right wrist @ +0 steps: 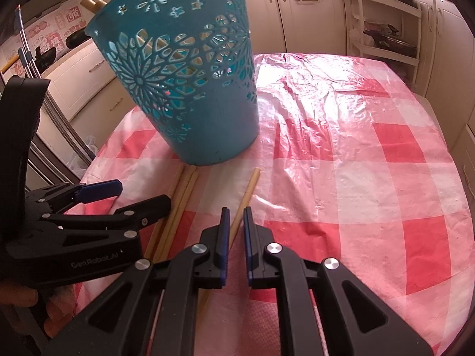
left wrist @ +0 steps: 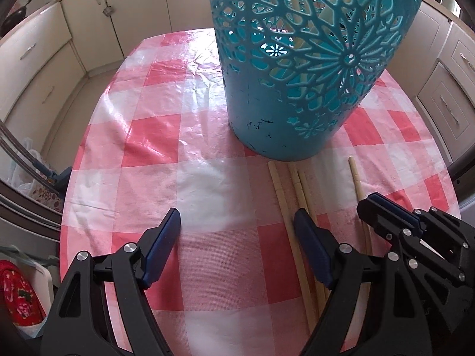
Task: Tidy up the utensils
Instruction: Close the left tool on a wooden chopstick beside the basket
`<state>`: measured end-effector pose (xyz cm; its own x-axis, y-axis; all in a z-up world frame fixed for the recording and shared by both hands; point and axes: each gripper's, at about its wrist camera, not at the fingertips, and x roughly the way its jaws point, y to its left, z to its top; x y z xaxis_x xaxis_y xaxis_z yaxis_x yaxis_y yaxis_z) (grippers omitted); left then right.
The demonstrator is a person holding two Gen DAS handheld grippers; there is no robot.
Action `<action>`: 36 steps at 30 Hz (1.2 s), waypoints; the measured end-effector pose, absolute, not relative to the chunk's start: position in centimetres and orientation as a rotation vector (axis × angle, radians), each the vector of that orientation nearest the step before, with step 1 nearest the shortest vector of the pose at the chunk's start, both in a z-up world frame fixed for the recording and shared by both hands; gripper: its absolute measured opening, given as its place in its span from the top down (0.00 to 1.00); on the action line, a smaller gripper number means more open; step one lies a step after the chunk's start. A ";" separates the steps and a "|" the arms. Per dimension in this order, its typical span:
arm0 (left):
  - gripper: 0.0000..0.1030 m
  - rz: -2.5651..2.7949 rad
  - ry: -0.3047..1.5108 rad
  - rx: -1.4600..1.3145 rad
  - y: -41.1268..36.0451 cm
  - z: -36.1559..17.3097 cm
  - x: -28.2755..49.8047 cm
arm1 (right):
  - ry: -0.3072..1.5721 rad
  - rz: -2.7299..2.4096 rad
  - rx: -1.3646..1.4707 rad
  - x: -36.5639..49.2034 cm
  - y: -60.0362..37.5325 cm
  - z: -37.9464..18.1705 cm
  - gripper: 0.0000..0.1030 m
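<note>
A teal openwork basket (left wrist: 267, 112) (right wrist: 213, 130) stands on the red-and-white checked tablecloth (left wrist: 154, 154), with pale wooden handles (right wrist: 92, 3) sticking out of its top. In front of it lie three chopsticks side by side (left wrist: 286, 190) (right wrist: 184, 187) and a single chopstick (left wrist: 355, 178) (right wrist: 251, 187) to their right. My left gripper (left wrist: 237, 216) (right wrist: 142, 192) is open and holds nothing; its right finger hangs over the three chopsticks. My right gripper (right wrist: 236, 211) (left wrist: 372, 204) is shut just above the single chopstick, which runs slantwise under its left finger.
Cream kitchen cabinets (left wrist: 44, 68) (right wrist: 311, 14) surround the table. A white rack (right wrist: 386, 29) stands at the far right. Plastic bags (left wrist: 20, 175) and a red patterned cloth (left wrist: 17, 296) sit past the table's left edge. A hand (right wrist: 26, 302) holds the left gripper.
</note>
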<state>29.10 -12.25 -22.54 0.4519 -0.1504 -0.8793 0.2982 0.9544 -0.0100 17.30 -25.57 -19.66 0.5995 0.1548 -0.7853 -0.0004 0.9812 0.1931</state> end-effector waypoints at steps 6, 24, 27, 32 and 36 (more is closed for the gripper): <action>0.33 -0.290 1.053 0.187 -12.5 -22.4 29.0 | 0.921 0.090 0.181 17.5 -25.5 -19.7 0.85; 0.91 -0.367 1.022 0.269 -12.7 -21.8 28.4 | 0.951 0.072 0.074 17.6 -24.8 -19.5 0.90; 0.89 -0.355 1.022 0.254 -12.6 -21.8 28.7 | 0.942 0.070 0.047 17.6 -24.5 -19.5 0.90; 0.94 -0.372 1.024 0.260 -12.8 -21.7 28.2 | 0.957 0.074 0.068 17.6 -24.9 -19.5 0.91; 0.93 -0.361 1.022 0.253 -12.9 -21.8 28.3 | 0.946 0.066 0.044 17.7 -24.4 -19.6 0.88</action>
<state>28.26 -12.90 -21.82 0.4707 -0.1740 -0.8650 0.4074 0.9124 0.0381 17.69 -24.39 -19.56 0.5827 0.0759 -0.8091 -0.0372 0.9971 0.0667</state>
